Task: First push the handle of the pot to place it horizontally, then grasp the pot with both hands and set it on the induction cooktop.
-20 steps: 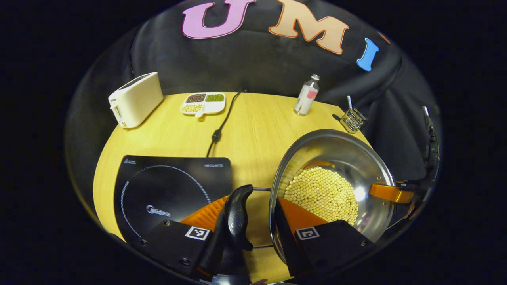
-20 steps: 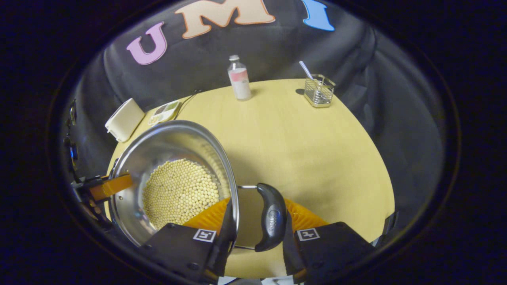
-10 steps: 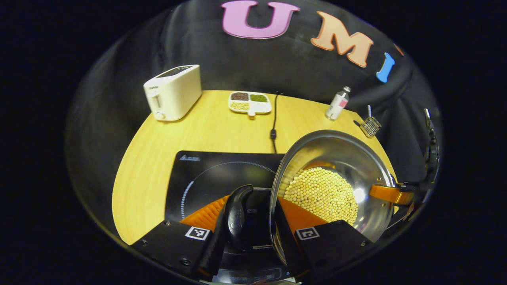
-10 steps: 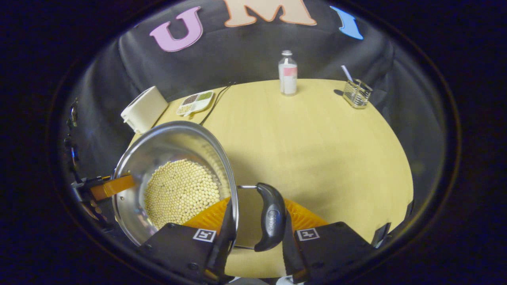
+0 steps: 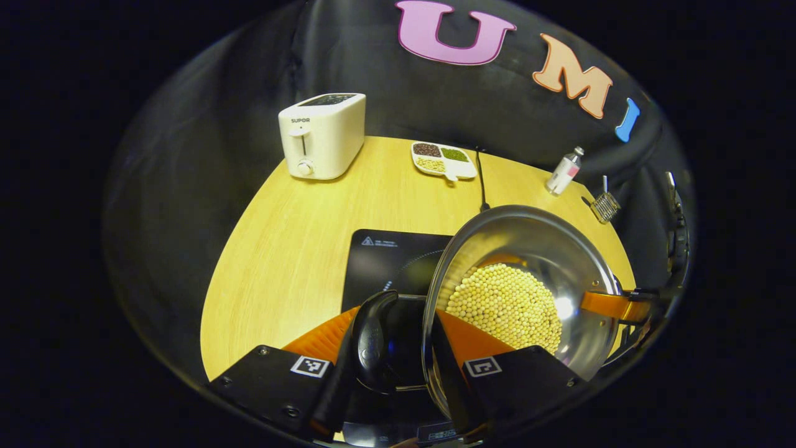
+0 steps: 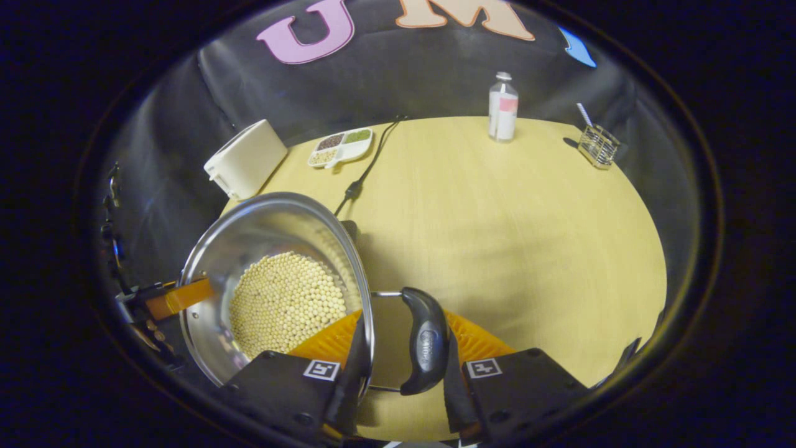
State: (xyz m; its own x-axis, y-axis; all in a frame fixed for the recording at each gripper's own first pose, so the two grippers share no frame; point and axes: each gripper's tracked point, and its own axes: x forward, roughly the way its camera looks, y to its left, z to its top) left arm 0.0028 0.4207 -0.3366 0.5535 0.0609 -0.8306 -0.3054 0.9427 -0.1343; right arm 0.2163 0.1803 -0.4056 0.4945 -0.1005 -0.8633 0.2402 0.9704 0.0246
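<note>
A steel pot [image 5: 528,249] with yellow beans in it hangs over the right part of the black induction cooktop [image 5: 385,261]. My left gripper [image 5: 398,339] is shut on the pot's black left handle [image 5: 371,339], one finger inside the rim and one outside the handle. In the right gripper view, my right gripper [image 6: 404,342] is shut the same way on the black right handle [image 6: 423,342] of the pot [image 6: 249,236]. Each gripper's finger shows at the pot's far rim in the other view: the right gripper [image 5: 612,305], the left gripper [image 6: 180,297]. The cooktop's near part is hidden under the pot.
On the round wooden table [image 6: 497,218] stand a white toaster [image 5: 323,134], a divided dish of beans [image 5: 443,160], a small bottle [image 6: 502,109] and a wire basket [image 6: 597,144] along the far edge. The cooktop's black cable [image 5: 481,186] runs to the back.
Both grippers have carried the pot to the left, from beside the cooktop to above its right part. Their hold on the handles is unchanged.
</note>
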